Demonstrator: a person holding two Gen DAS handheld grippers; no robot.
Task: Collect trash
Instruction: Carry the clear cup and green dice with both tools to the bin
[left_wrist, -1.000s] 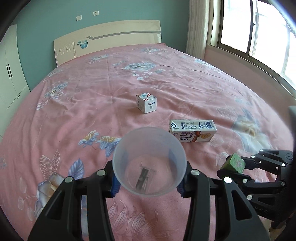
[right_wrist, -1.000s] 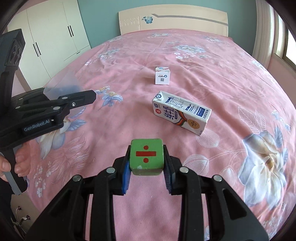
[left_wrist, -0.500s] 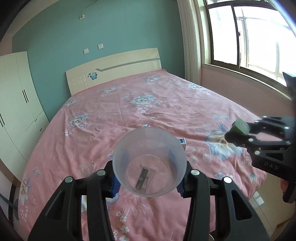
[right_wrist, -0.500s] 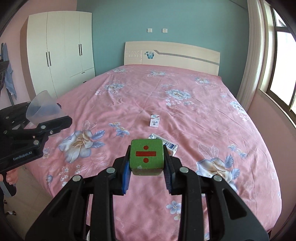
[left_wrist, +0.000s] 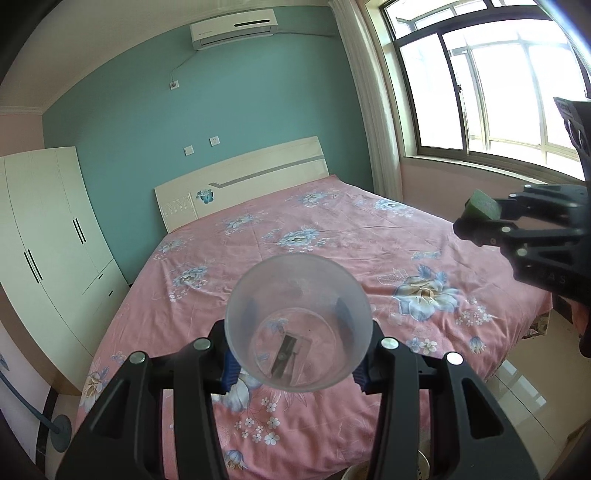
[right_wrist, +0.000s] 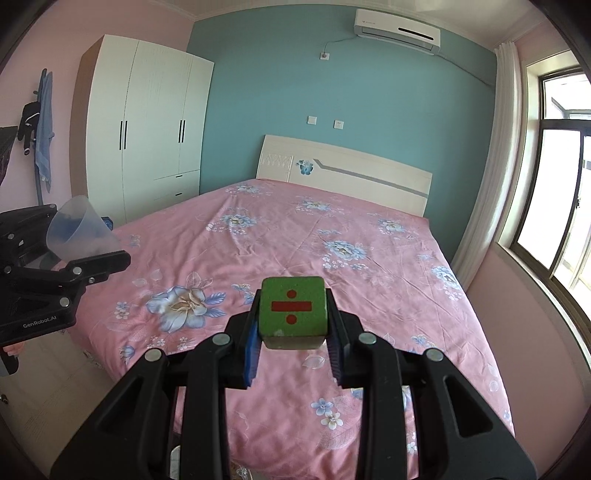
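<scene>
I take the bed (right_wrist: 280, 236) as my landmark. Its headboard (right_wrist: 347, 170) stands at the far end against the wall, with the wardrobe (right_wrist: 147, 125) to its left and the window (right_wrist: 554, 177) to its right. The air conditioner (right_wrist: 397, 26) hangs above the headboard. Near the foot, my left gripper (left_wrist: 299, 363) carries a plastic cup (left_wrist: 298, 325) and my right gripper (right_wrist: 293, 356), right of it, a cube (right_wrist: 292, 312).
</scene>
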